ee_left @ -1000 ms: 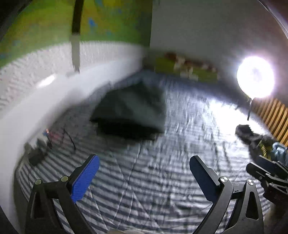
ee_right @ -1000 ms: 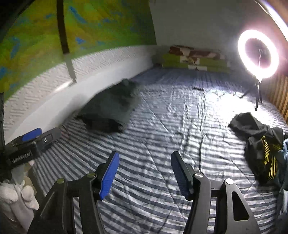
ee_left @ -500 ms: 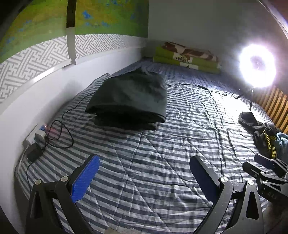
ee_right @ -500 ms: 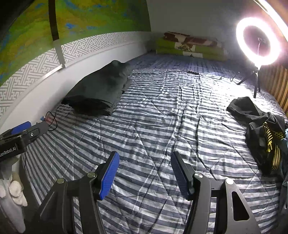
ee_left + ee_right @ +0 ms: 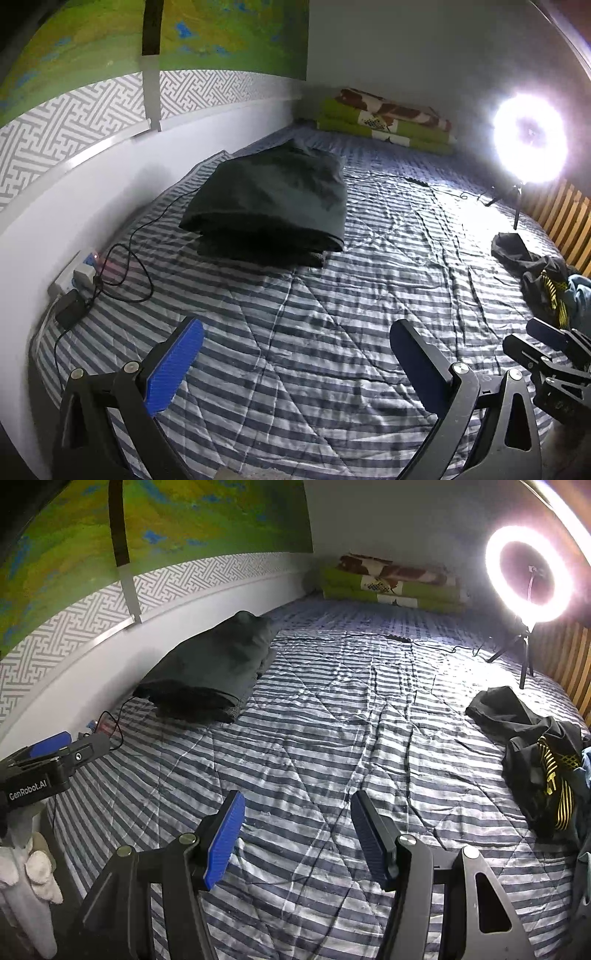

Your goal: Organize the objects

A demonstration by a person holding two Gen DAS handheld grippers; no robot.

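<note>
A folded dark green garment stack [image 5: 273, 206] [image 5: 214, 672] lies on the striped bed cover near the left wall. A crumpled pile of black clothes with yellow stripes [image 5: 539, 760] [image 5: 539, 277] sits at the right edge of the bed. My left gripper [image 5: 295, 354] hovers open over bare cover, nothing between its blue pads. My right gripper [image 5: 297, 830] is also open and holds nothing, well short of both clothing piles. In the right wrist view the left gripper's tip [image 5: 55, 753] shows at the far left. The left wrist view catches the right gripper [image 5: 550, 350] at its right edge.
A lit ring light on a tripod [image 5: 528, 576] stands at the back right, its cable [image 5: 369, 638] crossing the bed. Folded green and brown blankets [image 5: 391, 583] lie against the far wall. A power strip with cords [image 5: 85, 273] sits by the left wall. Wooden slats [image 5: 569, 221] border the right side.
The left wrist view went from blurred to sharp and steadied. Both views shifted slightly, the scene sitting a little lower in frame. Neither gripper changed its opening.
</note>
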